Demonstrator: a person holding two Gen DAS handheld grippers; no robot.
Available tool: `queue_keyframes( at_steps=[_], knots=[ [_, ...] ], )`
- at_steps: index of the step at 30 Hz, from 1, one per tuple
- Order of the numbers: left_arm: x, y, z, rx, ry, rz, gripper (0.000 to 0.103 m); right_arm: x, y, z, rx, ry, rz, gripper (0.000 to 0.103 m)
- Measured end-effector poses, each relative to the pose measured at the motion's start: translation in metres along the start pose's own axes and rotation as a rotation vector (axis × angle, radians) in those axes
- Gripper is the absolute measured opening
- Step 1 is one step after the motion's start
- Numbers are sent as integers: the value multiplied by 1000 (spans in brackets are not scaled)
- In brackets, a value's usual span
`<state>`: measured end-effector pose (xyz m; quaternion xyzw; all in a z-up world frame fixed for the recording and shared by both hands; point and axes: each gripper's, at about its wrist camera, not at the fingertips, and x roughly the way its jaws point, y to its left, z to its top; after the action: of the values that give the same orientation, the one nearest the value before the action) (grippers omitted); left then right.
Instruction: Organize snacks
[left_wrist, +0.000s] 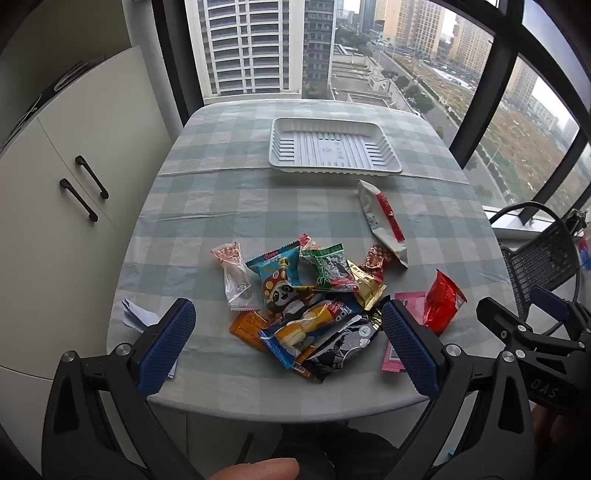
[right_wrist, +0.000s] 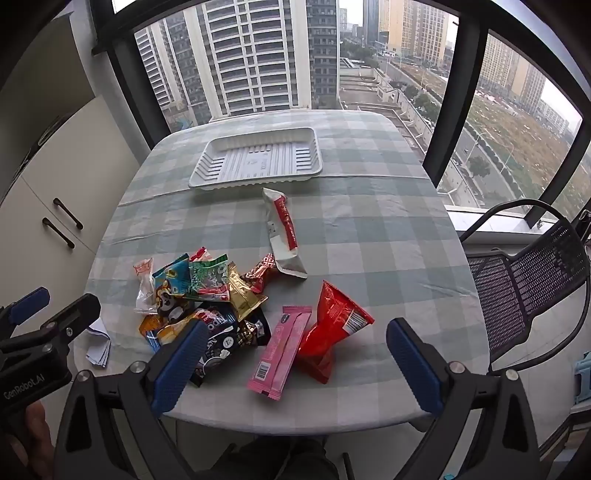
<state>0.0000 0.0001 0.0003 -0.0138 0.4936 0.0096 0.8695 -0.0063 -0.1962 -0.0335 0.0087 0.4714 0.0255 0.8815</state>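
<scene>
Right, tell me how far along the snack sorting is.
Done: nothing; the tray is empty. In hand: nothing; the left gripper and right gripper are open above the table. Left: the whole pile, the white packet, pink packet and red bag.

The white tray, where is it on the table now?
The white tray lies empty at the table's far end near the window, beyond the white-and-red packet and the snack pile.
</scene>
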Motion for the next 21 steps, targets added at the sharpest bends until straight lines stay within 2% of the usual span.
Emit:
queue_keyframes(
  at_steps=[21],
  knots=[
    [1,0,0,-3,7,4,102,1,4,1,-5,1,-8,99]
  ],
)
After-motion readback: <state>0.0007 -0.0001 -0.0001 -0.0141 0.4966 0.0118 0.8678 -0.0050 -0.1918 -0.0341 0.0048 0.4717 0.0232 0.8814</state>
